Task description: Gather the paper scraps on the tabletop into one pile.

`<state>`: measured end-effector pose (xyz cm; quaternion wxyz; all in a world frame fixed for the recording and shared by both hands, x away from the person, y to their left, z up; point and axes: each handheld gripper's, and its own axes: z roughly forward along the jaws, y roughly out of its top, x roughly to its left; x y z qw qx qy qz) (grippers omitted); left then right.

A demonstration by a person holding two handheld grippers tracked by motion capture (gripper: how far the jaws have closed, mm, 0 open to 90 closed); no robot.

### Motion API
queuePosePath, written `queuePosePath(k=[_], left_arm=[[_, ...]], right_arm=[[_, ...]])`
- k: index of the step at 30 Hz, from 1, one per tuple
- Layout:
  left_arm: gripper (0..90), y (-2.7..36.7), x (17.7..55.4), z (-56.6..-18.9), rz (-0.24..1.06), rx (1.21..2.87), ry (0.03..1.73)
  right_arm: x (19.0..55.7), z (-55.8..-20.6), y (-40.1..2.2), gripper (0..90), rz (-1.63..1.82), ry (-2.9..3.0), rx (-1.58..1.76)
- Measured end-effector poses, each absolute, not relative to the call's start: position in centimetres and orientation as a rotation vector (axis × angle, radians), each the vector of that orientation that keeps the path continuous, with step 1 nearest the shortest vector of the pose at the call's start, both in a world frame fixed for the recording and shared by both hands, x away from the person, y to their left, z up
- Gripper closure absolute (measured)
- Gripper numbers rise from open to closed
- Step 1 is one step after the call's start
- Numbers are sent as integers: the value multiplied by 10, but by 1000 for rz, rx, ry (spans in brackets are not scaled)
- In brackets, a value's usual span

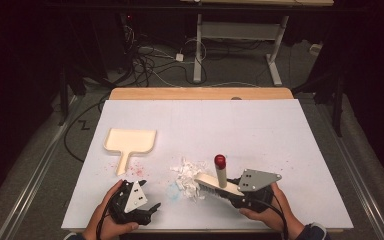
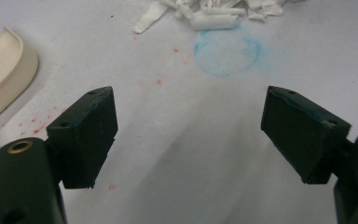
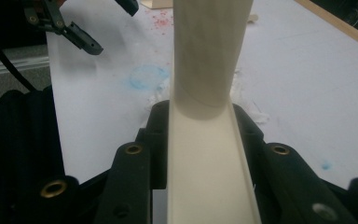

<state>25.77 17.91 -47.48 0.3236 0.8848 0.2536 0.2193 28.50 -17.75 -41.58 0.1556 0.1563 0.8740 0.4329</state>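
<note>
The right hand-held gripper [image 1: 230, 192] sits lower right of centre in the high view, and it's clamped on the cream body of a hand brush [image 1: 219, 185]. In the right gripper view you can see both black jaws pressed against the sides of the brush block, with the round handle rising straight up the middle of the frame. From above, that handle ends in a red cap [image 1: 220, 160] and the bristles rest on the surface [image 1: 280, 135] right at the edge of a pile of white paper scraps [image 1: 187, 176] just left of it.

The left hand-held gripper [image 1: 150, 209] is at the lower left, close to the near edge of the surface, jaws spread wide with nothing between them; the left gripper view shows bare white surface in the gap. Just past its tips there's a faint blue ring stain [image 2: 227, 52], then the scraps along the top of that frame.

Up and left of the pile lies a cream dustpan [image 1: 129, 142], handle pointing toward the near edge, red specks [image 1: 137, 170] scattered beside the handle. It's well apart from the brush.

Plenty of open room: the whole far half and the right side of the surface are bare, up to the wooden strip [image 1: 200, 93] along the far edge.
</note>
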Motion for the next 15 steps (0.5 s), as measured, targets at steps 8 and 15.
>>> queuePosePath(k=[8, 15], left_arm=[[175, 184, 257, -472, 599, 2303, 685], [175, 197, 256, -464, 638, 2255, 724]], right_arm=[[266, -401, -204, 678, 1306, 2519, 422], [254, -405, -187, 678, 1412, 2590, 277]])
